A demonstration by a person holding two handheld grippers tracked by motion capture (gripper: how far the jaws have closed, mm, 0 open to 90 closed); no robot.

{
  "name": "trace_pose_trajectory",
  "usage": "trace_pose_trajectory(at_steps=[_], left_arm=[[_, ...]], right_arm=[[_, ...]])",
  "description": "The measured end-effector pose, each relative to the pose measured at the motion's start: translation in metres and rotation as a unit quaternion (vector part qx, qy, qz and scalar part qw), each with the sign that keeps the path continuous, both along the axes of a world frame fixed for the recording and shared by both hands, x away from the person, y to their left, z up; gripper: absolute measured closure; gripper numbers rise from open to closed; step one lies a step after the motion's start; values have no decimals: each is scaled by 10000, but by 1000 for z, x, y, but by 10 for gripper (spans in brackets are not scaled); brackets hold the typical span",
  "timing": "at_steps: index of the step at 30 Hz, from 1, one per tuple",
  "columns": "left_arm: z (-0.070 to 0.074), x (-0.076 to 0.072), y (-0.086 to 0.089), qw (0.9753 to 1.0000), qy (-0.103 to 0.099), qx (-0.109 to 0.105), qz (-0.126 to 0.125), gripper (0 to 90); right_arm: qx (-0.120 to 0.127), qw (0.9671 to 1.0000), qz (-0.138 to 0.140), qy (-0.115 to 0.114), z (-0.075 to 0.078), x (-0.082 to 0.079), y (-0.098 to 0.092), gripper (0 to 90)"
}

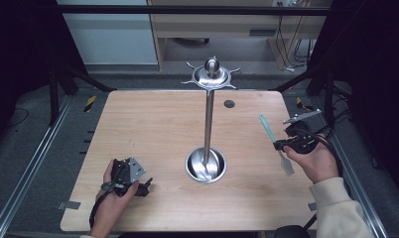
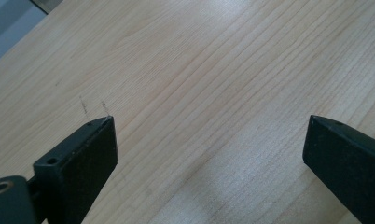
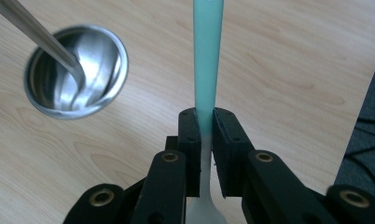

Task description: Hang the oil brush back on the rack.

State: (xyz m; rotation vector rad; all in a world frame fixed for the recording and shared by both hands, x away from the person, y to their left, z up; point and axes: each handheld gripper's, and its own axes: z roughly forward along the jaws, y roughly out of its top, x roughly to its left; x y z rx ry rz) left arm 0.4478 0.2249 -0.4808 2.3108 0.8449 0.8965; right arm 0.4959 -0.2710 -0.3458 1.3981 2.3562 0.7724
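Right tongs (image 3: 204,122) are clamped on a teal-handled spatula (image 3: 207,60), jaws pinching the thin neck where the teal handle meets the pale blade. In the high view the spatula (image 1: 275,144) hangs over the right part of the bench (image 1: 153,124), handle pointing away from the person, blade toward them, well apart from the steel stand's cup base (image 1: 206,165). Left tongs (image 2: 209,154) have jaws wide apart w/ nothing between them, sitting low over bare wood at the near left; in the high view they (image 1: 144,187) rest by the bench's front edge.

Risks, as I judge them:
- Grip is on a narrow neck, so the spatula could pivot or slip between the jaws if the hand swings fast.
- Stand has a tall pole (image 1: 208,124) w/ a hooked disc on top (image 1: 211,75); it looks top-heavy, so a knock from the spatula or forearm could tip it.
- If the spatula goes to a hook or the cup (image 3: 76,71), the long handle may clip the pole on approach.
- Left tongs idle, not steadying the stand.
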Motion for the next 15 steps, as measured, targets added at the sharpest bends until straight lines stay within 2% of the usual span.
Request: trace_pose_trajectory(at_steps=[2, 3, 4, 8, 15], left_arm=[[0, 0, 0, 10000, 0, 4, 4, 27], [0, 0, 0, 10000, 0, 4, 4, 27], [1, -1, 0, 10000, 2, 7, -3, 27], [0, 0, 1, 10000, -17, -12, 22, 27], [0, 0, 1, 10000, -17, -4, 26, 27]], right_arm=[[71, 9998, 21, -167, 5, -5, 1, 822], [71, 9998, 21, -167, 5, -5, 1, 822], [147, 9993, 53, -334, 10, -9, 2, 822], [254, 9977, 134, -609, 17, -14, 4, 822], [514, 9940, 214, -939, 30, -23, 8, 822]])
